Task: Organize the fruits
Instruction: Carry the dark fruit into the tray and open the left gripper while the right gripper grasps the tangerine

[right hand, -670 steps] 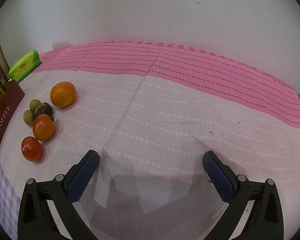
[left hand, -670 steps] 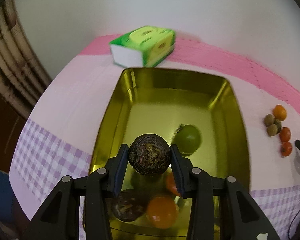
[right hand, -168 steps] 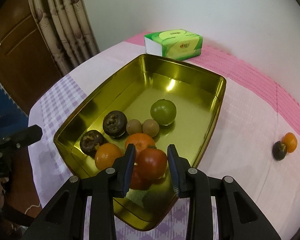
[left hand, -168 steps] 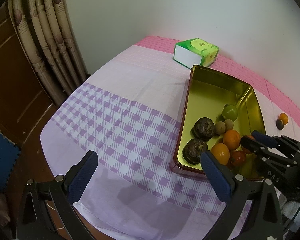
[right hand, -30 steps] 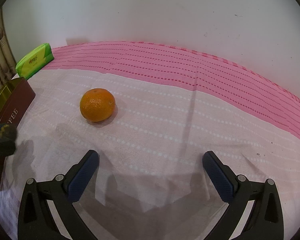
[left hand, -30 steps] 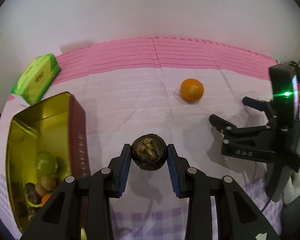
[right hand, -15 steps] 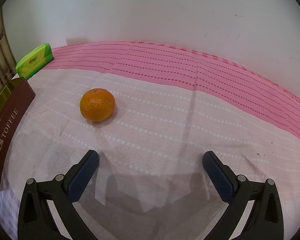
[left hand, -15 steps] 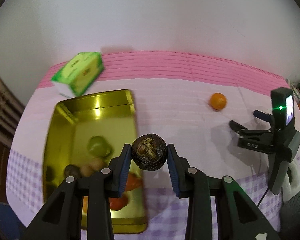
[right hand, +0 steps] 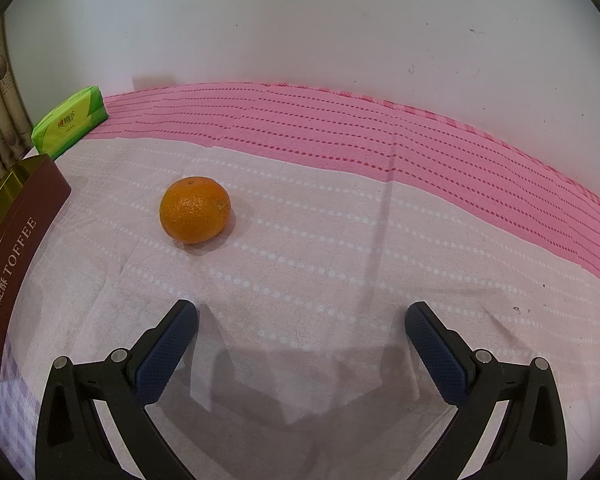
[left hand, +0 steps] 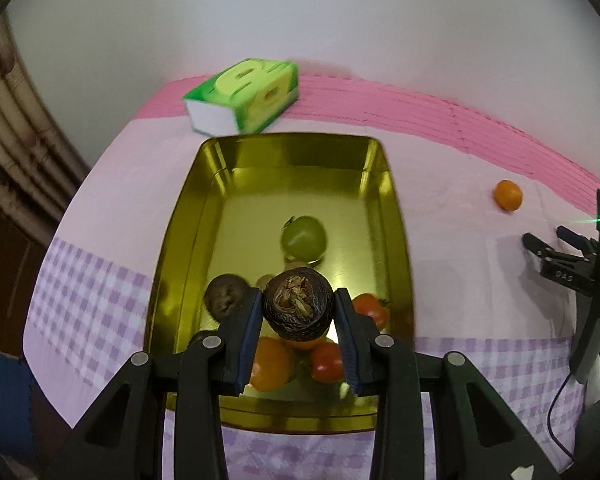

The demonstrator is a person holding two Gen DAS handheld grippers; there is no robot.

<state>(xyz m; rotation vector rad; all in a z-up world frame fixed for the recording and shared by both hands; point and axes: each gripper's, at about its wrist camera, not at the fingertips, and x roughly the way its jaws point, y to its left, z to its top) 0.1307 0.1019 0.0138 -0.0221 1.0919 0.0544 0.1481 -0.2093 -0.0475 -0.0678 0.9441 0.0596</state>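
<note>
My left gripper (left hand: 299, 312) is shut on a dark wrinkled passion fruit (left hand: 299, 306) and holds it above the near half of the gold tin tray (left hand: 376, 160). In the tray lie a green fruit (left hand: 303, 239), another dark passion fruit (left hand: 225, 295), oranges (left hand: 269, 364) and red tomatoes (left hand: 327, 363). One orange (right hand: 195, 209) sits alone on the pink cloth, ahead and left of my right gripper (right hand: 300, 344), which stands open over bare cloth. The same orange (left hand: 507, 195) and the right gripper (left hand: 556, 246) show at the right of the left wrist view.
A green tissue pack (left hand: 244, 95) lies behind the tray by the wall; the tissue pack (right hand: 70, 120) also shows at far left in the right wrist view. The tray's brown side (right hand: 12, 256) reads TOFFEE. Curtains (left hand: 16, 128) hang at the left. The table's front edge runs near me.
My left gripper has swung left with the passion fruit, from over the pink cloth near the orange to above the tray. The right gripper has stayed still and open.
</note>
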